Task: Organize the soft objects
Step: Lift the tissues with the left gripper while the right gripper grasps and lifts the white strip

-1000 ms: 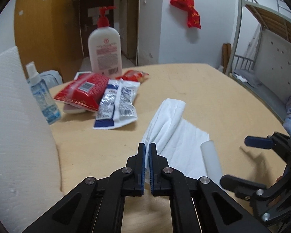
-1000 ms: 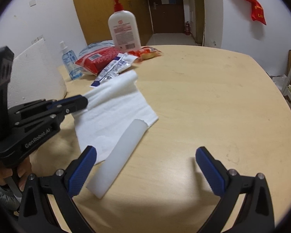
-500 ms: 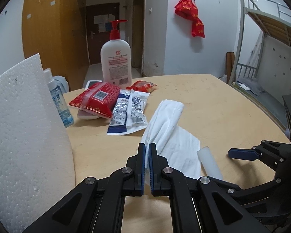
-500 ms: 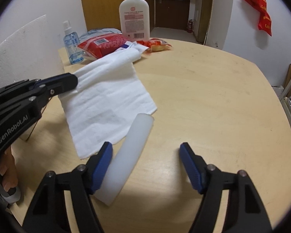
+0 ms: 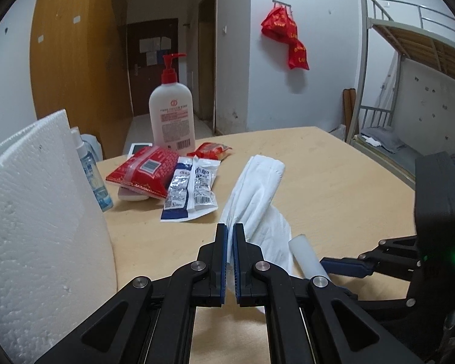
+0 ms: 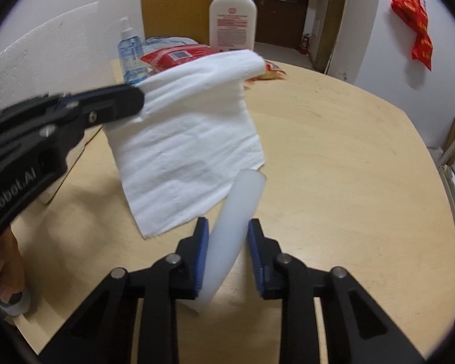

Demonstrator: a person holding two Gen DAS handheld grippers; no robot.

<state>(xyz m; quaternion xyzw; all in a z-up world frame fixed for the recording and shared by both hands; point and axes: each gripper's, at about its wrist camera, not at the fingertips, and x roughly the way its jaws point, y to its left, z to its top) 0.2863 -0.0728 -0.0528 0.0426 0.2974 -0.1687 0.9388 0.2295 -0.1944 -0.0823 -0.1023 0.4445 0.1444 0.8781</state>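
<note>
1. Hanging lifted off the table, the white cloth looks thin, soft and creased, with one corner bunched and its lower edge near the wood.
2. A pale, smooth roll lies slanted beside the cloth's lower edge.
3. The left claw is pinched together on the cloth's corner.
4. The right claw brackets the roll, pads narrowly apart; firm contact cannot be told.
5. Behind stand a pump bottle and red packets.

White cloth: soft, creased, one corner pinched in my left fingers, rest draped to tabletop. White foam tube: pale cylinder, tilted, between my right pads, just right of cloth.
</note>
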